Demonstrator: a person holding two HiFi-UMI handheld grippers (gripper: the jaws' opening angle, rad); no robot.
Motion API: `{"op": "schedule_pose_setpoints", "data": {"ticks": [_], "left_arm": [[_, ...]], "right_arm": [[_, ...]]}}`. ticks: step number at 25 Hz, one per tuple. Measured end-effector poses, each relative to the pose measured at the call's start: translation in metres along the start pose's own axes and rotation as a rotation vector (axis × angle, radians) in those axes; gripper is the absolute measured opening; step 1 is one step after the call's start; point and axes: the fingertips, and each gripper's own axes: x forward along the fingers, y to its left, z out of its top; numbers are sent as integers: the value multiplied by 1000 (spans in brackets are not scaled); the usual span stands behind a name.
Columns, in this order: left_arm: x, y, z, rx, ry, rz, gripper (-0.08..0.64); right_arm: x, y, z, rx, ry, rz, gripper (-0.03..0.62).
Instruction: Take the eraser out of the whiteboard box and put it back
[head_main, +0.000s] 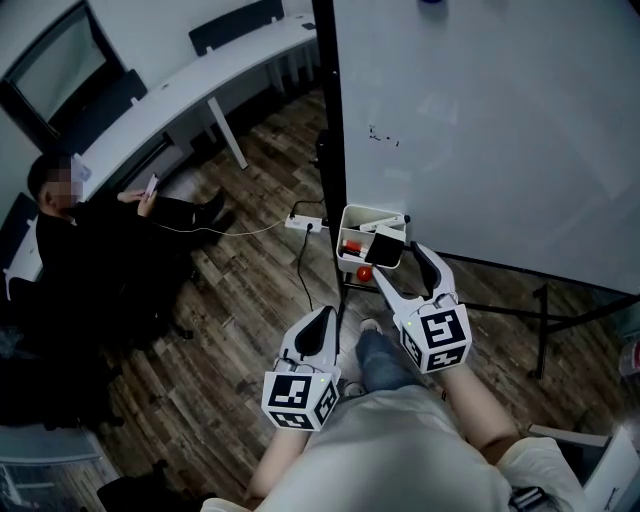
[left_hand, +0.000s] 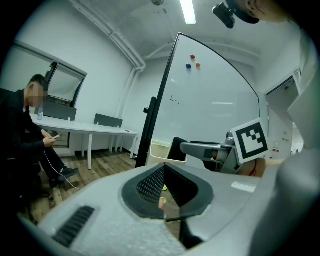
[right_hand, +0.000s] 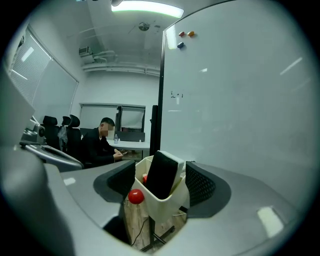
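Note:
A white whiteboard box (head_main: 356, 214) hangs at the whiteboard's (head_main: 480, 120) lower left corner. The black eraser (head_main: 388, 246) stands upright inside it, and a red round magnet (head_main: 364, 272) sits on its front. My right gripper (head_main: 400, 262) is open just before the box. In the right gripper view the box (right_hand: 161, 201) and the eraser (right_hand: 163, 175) show between the spread jaws, with neither pad touching them. My left gripper (head_main: 325, 318) is shut and empty, lower and to the left. The left gripper view shows the box (left_hand: 159, 150) and the eraser (left_hand: 176, 149) ahead.
A seated person (head_main: 70, 230) holding a phone is at the left, beside a long white desk (head_main: 200, 80). A power strip with a cable (head_main: 306, 220) lies on the wooden floor near the board's stand (head_main: 545, 310). Small magnets (right_hand: 185, 34) stick high on the board.

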Motion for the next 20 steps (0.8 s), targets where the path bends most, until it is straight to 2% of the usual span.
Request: {"op": "schedule_pose_setpoints", "data": {"ticks": [12,20], "left_arm": [[25,18,2,-19,6,38,3],[31,28,6,-22,4,49,5]], "right_arm": [[32,-9,-7,-9,31,31,316],[39,-12,-8,-13,32,9,294]]}}
